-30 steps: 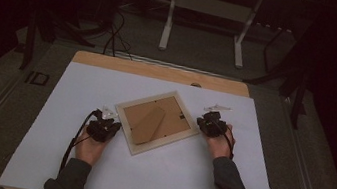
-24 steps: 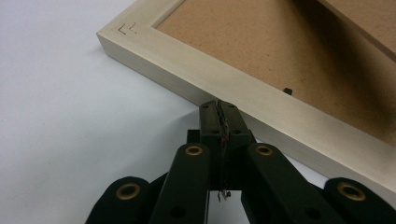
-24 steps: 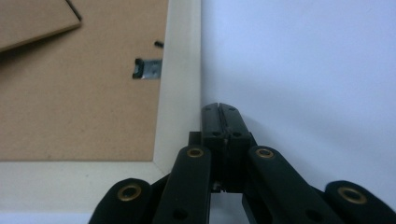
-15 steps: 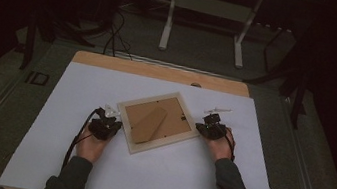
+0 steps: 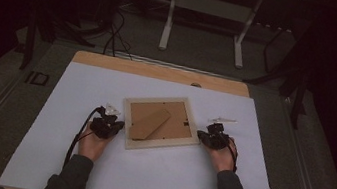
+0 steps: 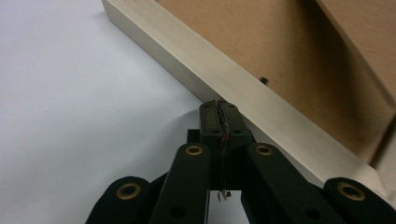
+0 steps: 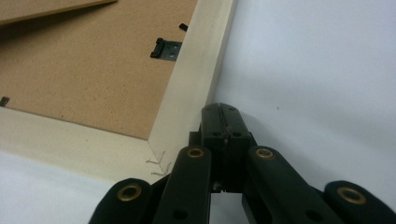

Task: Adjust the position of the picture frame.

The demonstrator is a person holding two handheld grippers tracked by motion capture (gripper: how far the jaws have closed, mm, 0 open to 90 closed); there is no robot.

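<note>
high view has the pale wooden picture frame (image 5: 160, 123) lying face down near the middle of the white counter (image 5: 143, 182), brown fibreboard backing up, turned a little off square. the left gripper (image 5: 110, 127) sits at about nine o'clock of it, the right gripper (image 5: 210, 135) at about three o'clock, each close against an outer edge.

left gripper view shows that gripper (image 6: 219, 109) with its jaws pressed together on nothing, tips at the frame's (image 6: 243, 84) outer side; whether they touch the wood i cannot tell. right gripper view shows the same of the other gripper (image 7: 219, 112): jaws closed and empty, tips just beside the frame's (image 7: 196, 79) corner.

i'd judge the frame light and stiff, so a nudge from one side should slide or pivot it on the smooth sheet rather than bend it. if there is glass underneath, it is fragile, and tipping or dropping it would be the danger. the best hold looks like the wooden rim, pinched across its thickness on two opposite sides, not the thin backing or the folded easel stand (image 5: 149, 123), which may flex.

hidden: the front face and any glass. small dark metal tabs (image 7: 166, 48) hold the backing. both gripper views cut the frame off, and the room beyond the counter is too dark to read.
</note>
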